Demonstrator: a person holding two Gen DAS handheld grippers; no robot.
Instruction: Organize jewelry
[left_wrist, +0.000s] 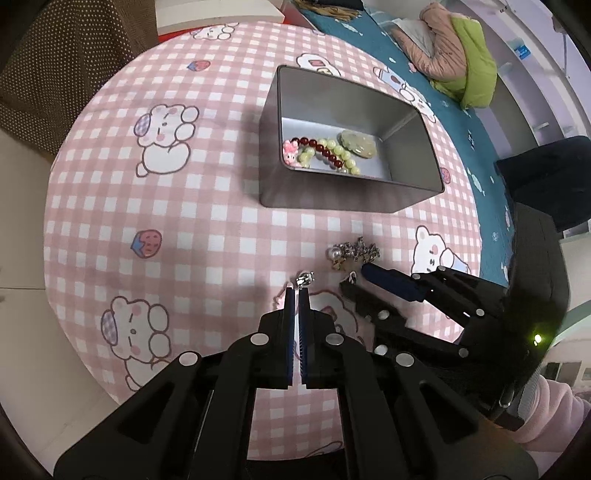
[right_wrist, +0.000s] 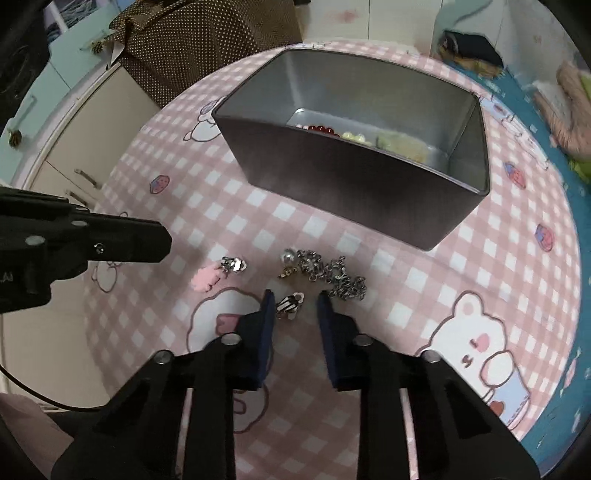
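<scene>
Right wrist view, left to right. The round table's cloth (right_wrist: 184, 206) drops off along the left edge, with cabinet fronts beyond it. There is bare checked cloth at lower left and along the bottom, so I have room there.

Left tongs (right_wrist: 162, 243) come in from the left edge, pressed together, and I see nothing between them. In their own view the tips (left_wrist: 298, 291) sit just short of a silver clip (left_wrist: 304, 277). In the right view they stand apart from that clip and its pink charm (right_wrist: 205, 278), which lie on the cloth.

Centre, low: right tongs (right_wrist: 295, 297) are spread. A small striped charm (right_wrist: 290, 304) lies on the cloth between the pads, close to the left one and clear of the right. I can't tell whether the left pad touches it.

Just above and to the right lies the chain heap (right_wrist: 332, 273) with a pearl at its left end, near the right fingertip.

Upper centre to right: the open tin (right_wrist: 332, 192) stands apart from the chain and holds red and green beads. Open cloth runs right of it to the table edge, with blue bedding beyond.
</scene>
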